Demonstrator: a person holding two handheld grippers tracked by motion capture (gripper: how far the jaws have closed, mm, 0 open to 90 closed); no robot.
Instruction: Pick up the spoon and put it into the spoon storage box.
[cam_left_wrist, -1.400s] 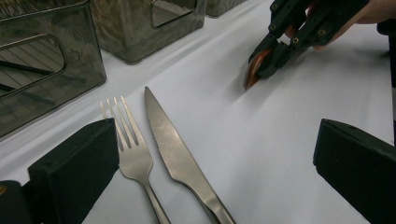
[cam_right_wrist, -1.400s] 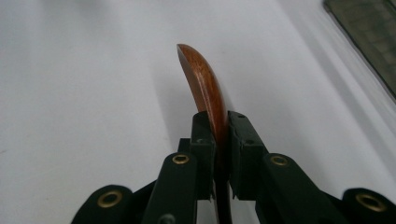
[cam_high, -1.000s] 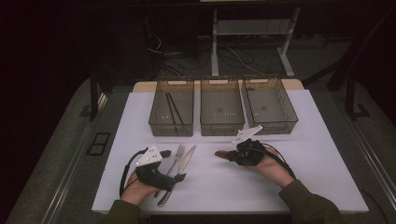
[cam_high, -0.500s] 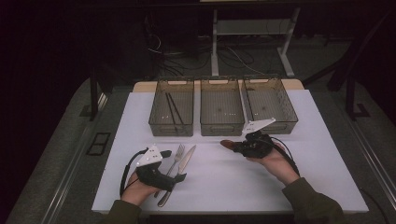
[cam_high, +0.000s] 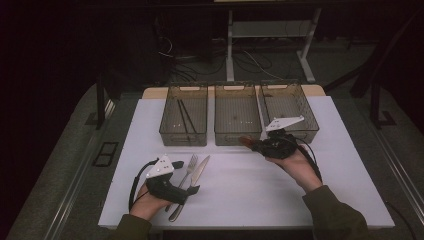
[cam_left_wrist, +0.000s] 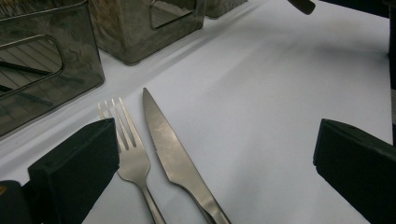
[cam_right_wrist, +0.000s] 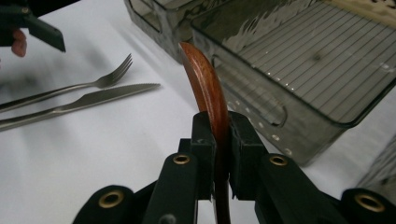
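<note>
I keep my right gripper (cam_right_wrist: 215, 154) clenched edge-on around a curved reddish-brown wooden spoon (cam_right_wrist: 205, 88), so its slim body sits firm between the pads for carrying toward the three smoky clear plastic bins (cam_high: 237, 117). My right hand (cam_high: 292, 162) is palm-up, just before the middle bin. My left gripper (cam_left_wrist: 210, 154) rests released, jaws wide, over the steel fork (cam_left_wrist: 128, 149) and serrated steel knife (cam_left_wrist: 170, 154) on the white table (cam_high: 250, 190).

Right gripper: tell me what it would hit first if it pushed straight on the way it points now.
The right gripper holds a wooden spoon aimed at the near wall of the middle bin. The spoon's tip would probably strike that wall first, though depth is hard to judge.
</note>
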